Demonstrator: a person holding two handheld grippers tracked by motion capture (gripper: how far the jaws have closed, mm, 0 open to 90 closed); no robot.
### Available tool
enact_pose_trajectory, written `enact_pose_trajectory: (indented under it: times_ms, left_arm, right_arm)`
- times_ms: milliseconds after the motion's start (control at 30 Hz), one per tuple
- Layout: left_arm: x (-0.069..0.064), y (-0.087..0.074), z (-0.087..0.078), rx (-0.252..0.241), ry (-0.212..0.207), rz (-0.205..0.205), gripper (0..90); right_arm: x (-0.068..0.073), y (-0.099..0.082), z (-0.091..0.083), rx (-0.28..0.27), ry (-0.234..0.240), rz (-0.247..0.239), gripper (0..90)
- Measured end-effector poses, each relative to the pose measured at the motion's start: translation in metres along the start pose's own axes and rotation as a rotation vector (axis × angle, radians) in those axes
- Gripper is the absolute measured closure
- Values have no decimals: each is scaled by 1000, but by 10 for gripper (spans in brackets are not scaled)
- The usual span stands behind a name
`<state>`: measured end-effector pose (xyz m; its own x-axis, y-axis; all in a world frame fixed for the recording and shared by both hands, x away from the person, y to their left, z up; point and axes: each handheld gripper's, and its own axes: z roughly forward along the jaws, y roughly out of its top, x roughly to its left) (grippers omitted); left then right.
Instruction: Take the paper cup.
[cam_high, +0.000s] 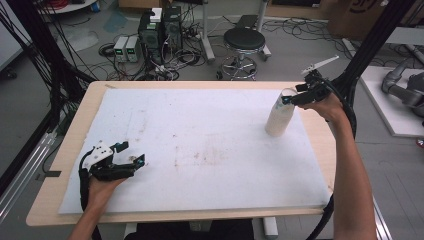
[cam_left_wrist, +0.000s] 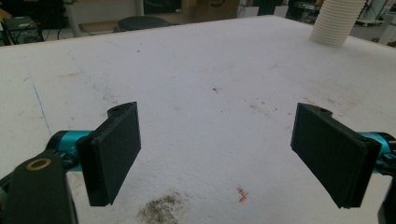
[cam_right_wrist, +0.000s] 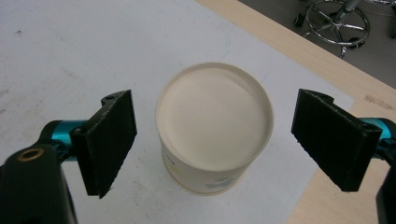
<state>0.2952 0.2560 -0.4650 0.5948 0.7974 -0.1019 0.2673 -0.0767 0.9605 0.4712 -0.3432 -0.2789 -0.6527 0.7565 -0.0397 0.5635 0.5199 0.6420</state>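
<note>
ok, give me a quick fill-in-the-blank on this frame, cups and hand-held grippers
1. The stack of paper cups stands ____ side up on the white mat.
2. The right hand-held gripper has its jaws ____ on either side of the stack.
3. The left hand-held gripper holds ____.

Missing words: bottom; open; nothing

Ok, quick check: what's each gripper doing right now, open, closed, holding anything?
Left gripper: open, nothing between the jaws, low over the white mat.
Right gripper: open, jaws either side of the upside-down paper cup, not touching it.
</note>
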Motion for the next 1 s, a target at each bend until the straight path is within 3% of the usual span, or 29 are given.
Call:
enact_pose_trajectory:
  times_ms: [100, 400, 1000]
  left_arm:
    - [0, 0, 0, 0, -1, -1, 160]
    - [0, 0, 0, -1, 1, 1, 160]
    - [0, 0, 0, 1, 1, 4, 160]
  right_arm:
    - [1, 0, 0, 6, 0, 1, 162]
    - [1, 1, 1, 28, 1, -20, 342]
    - [2, 1, -2, 19, 1, -16, 361]
